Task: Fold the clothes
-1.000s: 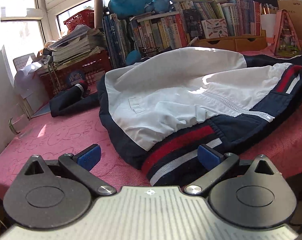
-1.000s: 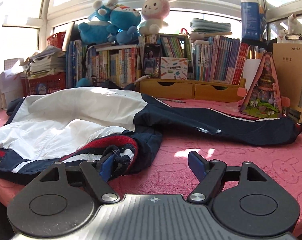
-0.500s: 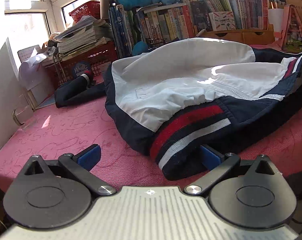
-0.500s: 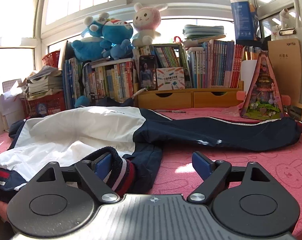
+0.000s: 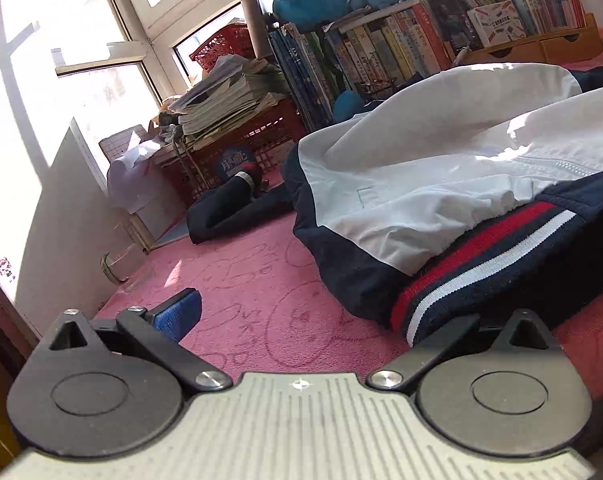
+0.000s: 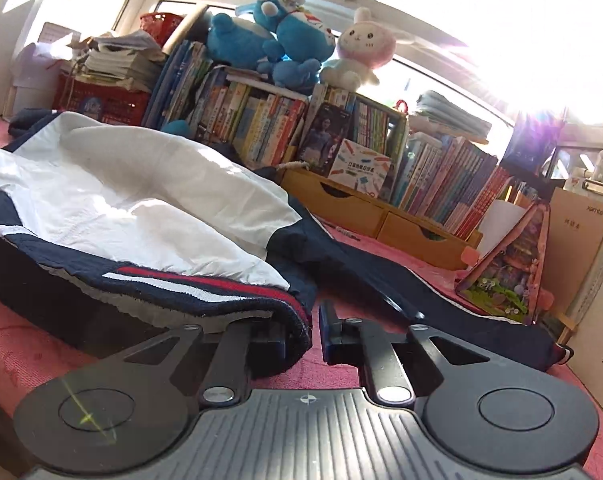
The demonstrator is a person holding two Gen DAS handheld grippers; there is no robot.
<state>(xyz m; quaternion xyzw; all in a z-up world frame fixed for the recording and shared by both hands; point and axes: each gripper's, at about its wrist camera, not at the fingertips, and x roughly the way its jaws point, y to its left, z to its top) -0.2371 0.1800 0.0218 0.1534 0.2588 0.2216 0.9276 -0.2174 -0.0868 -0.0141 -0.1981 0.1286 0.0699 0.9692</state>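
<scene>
The jacket [image 5: 441, 184] is lying spread across the pink surface [image 5: 237, 280], filling the centre and right of the left wrist view.

The right claw [image 6: 313, 332] has just been closing and is now clenching the striped hem [image 6: 237, 292] at the lower centre of its frame. It is biting only the corner, so the knit may be slipping out once lifted.

The left claw [image 5: 321, 316] is standing released, one finger under the hem's end at lower right, the other on bare cloth.

If only one corner rises, the jacket is likely dragging and bunching. The trailing sleeve [image 6: 413, 292] is lying beside the triangular ornament [image 6: 505, 268] and could be toppling it.
</scene>
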